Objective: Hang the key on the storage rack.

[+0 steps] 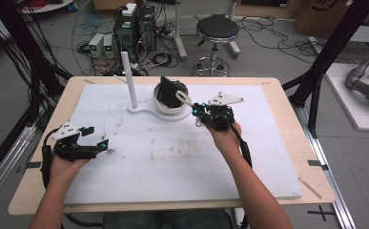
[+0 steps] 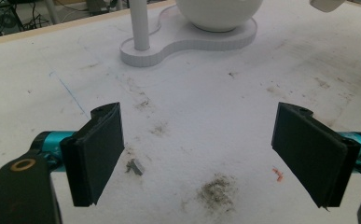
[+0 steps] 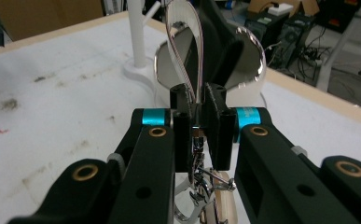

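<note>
Right gripper view: right claw point(image 3: 198, 119) is closed on a keyring strap point(image 3: 186, 42), prob. w/ keys, lifted near white bowl point(image 1: 170, 107). Placing remains. Left claw point(image 2: 206, 154) wide, idle over worktop point(image 2: 206, 102).

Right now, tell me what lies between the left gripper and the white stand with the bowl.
In the high view, only stained white mat lies between the left gripper and the white stand. The left gripper view shows the same bare stretch.
</note>
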A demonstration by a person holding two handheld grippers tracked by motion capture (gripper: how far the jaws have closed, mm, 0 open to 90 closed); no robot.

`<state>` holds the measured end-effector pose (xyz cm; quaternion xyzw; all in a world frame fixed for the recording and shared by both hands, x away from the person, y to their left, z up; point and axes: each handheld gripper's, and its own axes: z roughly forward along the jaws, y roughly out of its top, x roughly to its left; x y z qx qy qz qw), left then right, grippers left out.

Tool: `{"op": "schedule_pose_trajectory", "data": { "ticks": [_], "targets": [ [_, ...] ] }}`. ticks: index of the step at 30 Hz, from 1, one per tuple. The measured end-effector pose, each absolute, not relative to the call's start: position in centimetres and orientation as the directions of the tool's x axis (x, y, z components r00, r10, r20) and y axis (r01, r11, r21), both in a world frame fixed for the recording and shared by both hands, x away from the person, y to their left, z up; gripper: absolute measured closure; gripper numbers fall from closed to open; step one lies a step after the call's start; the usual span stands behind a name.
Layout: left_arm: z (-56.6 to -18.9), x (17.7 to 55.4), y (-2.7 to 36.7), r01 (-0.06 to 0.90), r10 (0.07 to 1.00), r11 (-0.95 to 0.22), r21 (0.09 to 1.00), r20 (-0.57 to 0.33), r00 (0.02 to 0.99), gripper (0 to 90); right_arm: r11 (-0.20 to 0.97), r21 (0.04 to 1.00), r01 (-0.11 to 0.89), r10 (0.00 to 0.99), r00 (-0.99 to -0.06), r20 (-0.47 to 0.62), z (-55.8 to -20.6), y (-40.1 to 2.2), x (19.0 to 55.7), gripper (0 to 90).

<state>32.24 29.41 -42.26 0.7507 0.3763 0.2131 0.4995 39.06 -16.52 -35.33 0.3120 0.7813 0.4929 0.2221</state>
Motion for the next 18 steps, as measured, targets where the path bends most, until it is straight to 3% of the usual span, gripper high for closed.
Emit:
{"op": "schedule_pose_trajectory", "data": {
  "ticks": [18],
  "targets": [
    [-42.1, 32.3, 29.3, 0.345, 0.772, -0.223, 0.912, -0.051, 0.634, 16.8, 0.378, 0.914, 0.149, 0.643, -0.752, -0.143, -30.5, -9.1, 41.3, 82.8]
  ]
}}
